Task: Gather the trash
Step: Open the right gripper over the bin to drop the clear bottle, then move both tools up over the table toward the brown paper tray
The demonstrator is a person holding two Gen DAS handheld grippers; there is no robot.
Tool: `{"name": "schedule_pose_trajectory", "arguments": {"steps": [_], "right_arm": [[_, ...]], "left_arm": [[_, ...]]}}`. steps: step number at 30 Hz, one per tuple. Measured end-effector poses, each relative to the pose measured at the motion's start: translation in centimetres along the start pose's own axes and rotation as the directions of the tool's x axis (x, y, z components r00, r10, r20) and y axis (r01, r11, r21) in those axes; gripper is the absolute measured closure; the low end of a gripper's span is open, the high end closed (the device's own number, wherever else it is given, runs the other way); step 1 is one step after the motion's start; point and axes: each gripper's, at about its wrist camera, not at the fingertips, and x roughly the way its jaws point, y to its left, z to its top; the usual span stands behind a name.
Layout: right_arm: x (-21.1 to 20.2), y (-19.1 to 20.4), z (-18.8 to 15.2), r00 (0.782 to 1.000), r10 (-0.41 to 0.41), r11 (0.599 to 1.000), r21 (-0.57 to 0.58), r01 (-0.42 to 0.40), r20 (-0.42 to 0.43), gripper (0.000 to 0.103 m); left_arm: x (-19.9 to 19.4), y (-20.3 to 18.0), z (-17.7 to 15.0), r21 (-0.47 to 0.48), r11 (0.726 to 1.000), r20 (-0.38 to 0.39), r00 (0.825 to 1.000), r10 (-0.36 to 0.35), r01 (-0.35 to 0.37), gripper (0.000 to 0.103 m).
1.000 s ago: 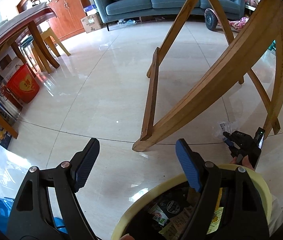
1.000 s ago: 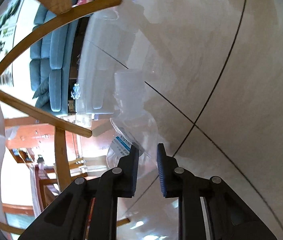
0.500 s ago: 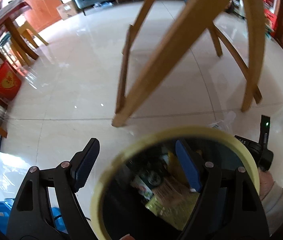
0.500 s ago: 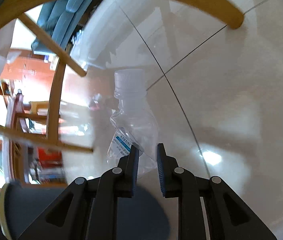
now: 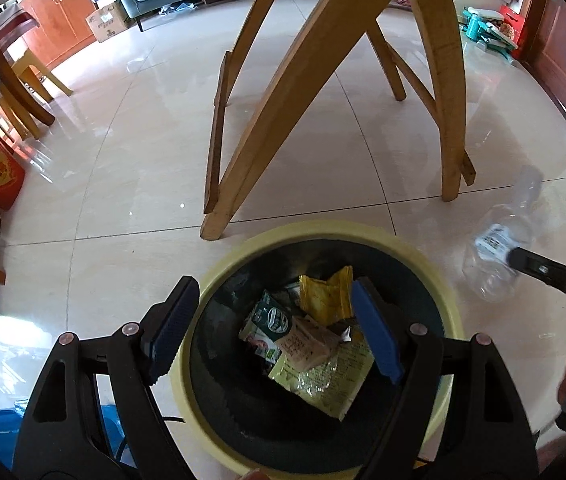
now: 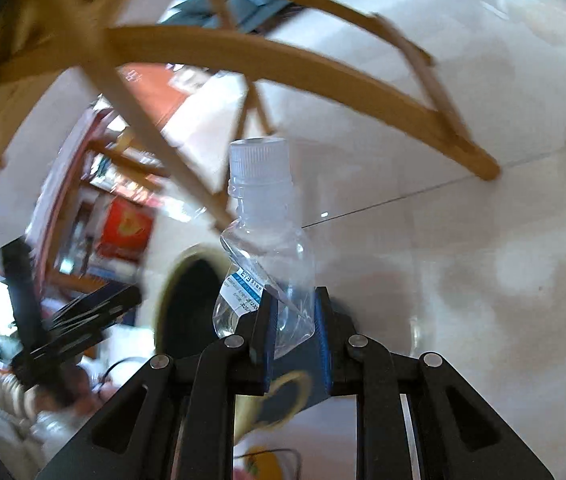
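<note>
The left claw [image 5: 273,328] hangs with its blue pads spread wide, straddling the near rim of a yellow-rimmed trash bin [image 5: 449,294] on the tiled floor [image 5: 131,184]. Inside the bin lie snack wrappers [image 5: 315,344]. Beyond it stand curved wooden chair legs [image 5: 283,92]. To the right, the right claw [image 6: 293,330] is clamped on a crumpled clear plastic bottle [image 6: 267,240], white cap pointing away, held off the floor just beside the bin.

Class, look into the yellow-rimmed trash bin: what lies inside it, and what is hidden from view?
Inside the bin lie snack wrappers: a yellow one, a green-and-white one, a pale one and a clear-windowed green packet. The bin's bottom beneath them is covered.
</note>
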Motion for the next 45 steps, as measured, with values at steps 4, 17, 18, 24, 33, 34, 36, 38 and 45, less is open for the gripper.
{"name": "schedule_pose_trajectory", "arguments": {"steps": [4,17,18,24,33,34,36,38,45], "right_arm": [[0.5,5.1,-1.4,0.995,0.036,0.995,-0.091,-0.044,-0.094,0.086],[5.7,16.0,-6.1,0.985,-0.069,0.928,-0.373,0.006,-0.156,0.07],[5.3,16.7,-6.2,0.986,-0.075,0.923,-0.383,0.014,-0.146,0.07],[0.7,22.5,-5.4,0.989,-0.142,0.896,-0.431,0.11,-0.043,0.07],[-9.1,31.7,-4.6,0.972,-0.233,0.878,-0.44,0.19,-0.045,0.07],[-10.6,32.9,-4.4,0.97,-0.238,0.877,-0.439,0.196,-0.042,0.07],[-13.4,35.2,-3.5,0.968,-0.248,0.88,-0.424,0.211,-0.033,0.07],[-16.0,37.6,-2.4,0.968,-0.25,0.89,-0.4,0.217,-0.031,0.07],[-25.3,46.5,1.6,0.963,-0.27,0.905,-0.335,0.26,0.017,0.07]], "left_arm": [[-1.4,0.9,-0.6,-0.02,1.0,0.003,1.0,0.012,-0.012,0.027],[-4.3,4.6,-2.4,-0.119,0.992,0.034,0.999,0.032,-0.028,0.027],[-4.6,4.9,-2.5,-0.129,0.991,0.038,0.999,0.027,-0.022,0.027],[-7.5,7.2,-2.7,-0.218,0.976,-0.024,1.0,-0.01,0.004,0.027],[-17.4,7.7,-1.7,-0.234,0.972,-0.132,0.991,-0.03,-0.001,0.027],[-18.8,7.8,-1.3,-0.227,0.974,-0.133,0.991,-0.027,-0.004,0.027],[-21.0,8.1,-0.5,-0.226,0.974,-0.138,0.99,-0.026,-0.006,0.027],[-24.1,8.7,0.5,-0.237,0.971,-0.144,0.989,-0.03,-0.005,0.027],[-34.8,10.9,6.0,-0.213,0.977,-0.131,0.991,-0.028,0.0,0.027]]}}
